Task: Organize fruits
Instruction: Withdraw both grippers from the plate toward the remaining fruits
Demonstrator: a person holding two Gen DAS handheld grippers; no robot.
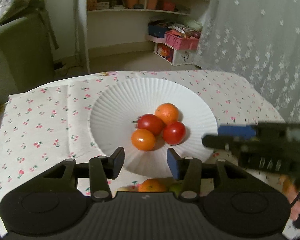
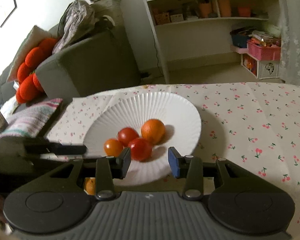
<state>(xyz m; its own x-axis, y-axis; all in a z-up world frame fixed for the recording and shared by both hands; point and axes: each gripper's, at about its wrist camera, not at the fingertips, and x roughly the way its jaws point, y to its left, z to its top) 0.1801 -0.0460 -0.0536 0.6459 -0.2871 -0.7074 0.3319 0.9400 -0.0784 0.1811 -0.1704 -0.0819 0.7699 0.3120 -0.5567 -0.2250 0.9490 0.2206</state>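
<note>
Four fruits sit bunched together in the hollow of the white ribbed plate [image 1: 114,104] on the desk [image 1: 40,124]: an orange [image 1: 167,113] at the back, a dark red tomato [image 1: 150,124] touching it, a second red tomato [image 1: 174,133] beside that, and an orange-coloured tomato [image 1: 143,139] nearest the front. The left tongs [image 1: 145,163] hang over the near rim of the plate, partly open with nothing between the pads; the right tongs [image 2: 149,162] hang over the same rim from the other side, also partly open and empty, the red tomato [image 2: 140,149] showing just past the left pad. More fruit lies on the desk below the left tongs, an orange one [image 1: 152,186] and something greenish [image 1: 175,188], mostly hidden by the tool's body, so their number cannot be told. The main risk, as I judge it, is the pile itself: the fruits are round, smooth and lean on each other, so a new piece set down on top, or a pad nudging one, could send them rolling across the plate or over its shallow rim onto the cloth. The two tools are also close together over one plate; in the left view the right tool's arm [image 1: 250,138] reaches in near the rim, and a careless move could knock them together or tip the plate. Tomatoes bruise or split if squeezed hard.
</note>
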